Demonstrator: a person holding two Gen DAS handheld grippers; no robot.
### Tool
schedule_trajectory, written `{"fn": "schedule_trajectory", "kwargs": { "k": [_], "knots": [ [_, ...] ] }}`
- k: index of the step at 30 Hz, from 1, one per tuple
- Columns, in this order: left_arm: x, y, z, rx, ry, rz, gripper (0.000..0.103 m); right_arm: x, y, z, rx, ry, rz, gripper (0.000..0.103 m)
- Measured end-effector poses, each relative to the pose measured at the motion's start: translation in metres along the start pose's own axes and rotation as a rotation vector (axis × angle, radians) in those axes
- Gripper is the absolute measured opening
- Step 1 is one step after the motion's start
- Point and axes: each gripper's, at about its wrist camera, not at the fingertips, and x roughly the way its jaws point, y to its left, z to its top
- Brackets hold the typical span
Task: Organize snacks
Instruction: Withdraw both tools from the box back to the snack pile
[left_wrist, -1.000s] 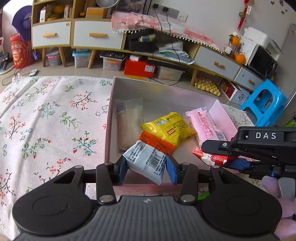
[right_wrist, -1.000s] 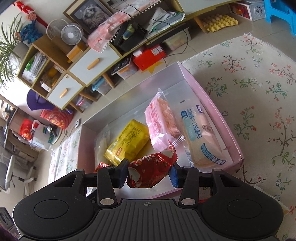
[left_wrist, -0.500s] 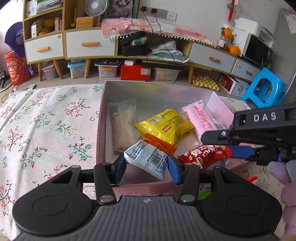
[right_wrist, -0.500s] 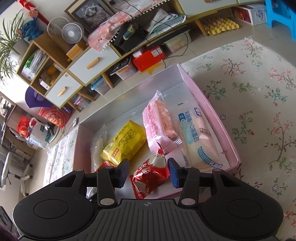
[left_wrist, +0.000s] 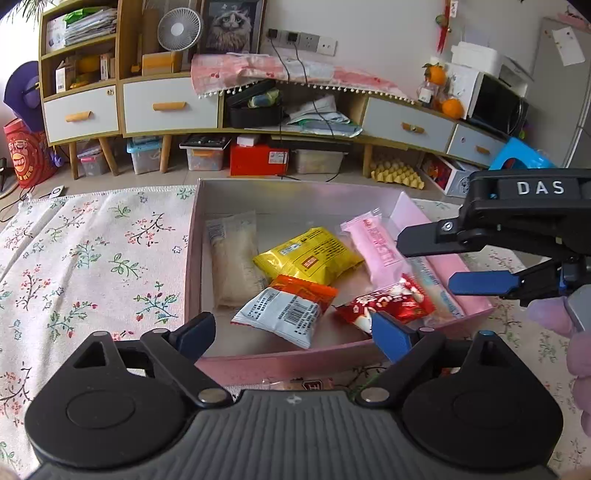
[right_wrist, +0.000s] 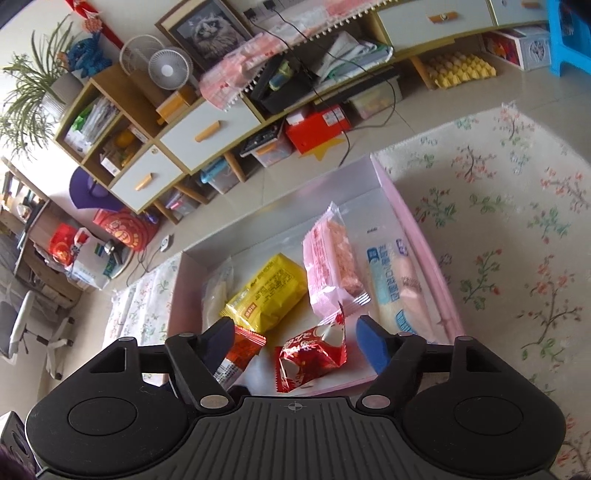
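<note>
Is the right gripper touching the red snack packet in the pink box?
Apart. In the right wrist view the right gripper, jaws just opened, stands wide around the red snack packet, with clear gaps on both sides; the packet lies in the pink box.

Two close downward views, shared box (left_wrist: 280, 360)

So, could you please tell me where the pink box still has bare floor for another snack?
The pink box floor is bare along its far wall, beyond the yellow packet, and at the near-left corner. The middle and right are crowded.

Snack packs (left_wrist: 280, 314) in pink box (left_wrist: 192, 266)
</note>
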Motion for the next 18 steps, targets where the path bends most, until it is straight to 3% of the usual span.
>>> {"fn": "schedule_trajectory", "kwargs": {
  "k": [2,9,18],
  "knots": [
    [-0.006,-0.002,0.001,0.010,-0.004,0.013,0.095,-0.009,0.000,0.001,-0.011,-0.008,0.002,0.083],
    [-0.031,-0.003,0.000,0.046,0.000,0.078,0.101,-0.039,0.006,-0.002,-0.091,-0.018,0.011,0.089],
    [-0.069,0.007,-0.010,0.097,0.035,0.160,0.102,-0.077,0.024,-0.027,-0.267,0.035,0.011,0.094]
  ]
}}
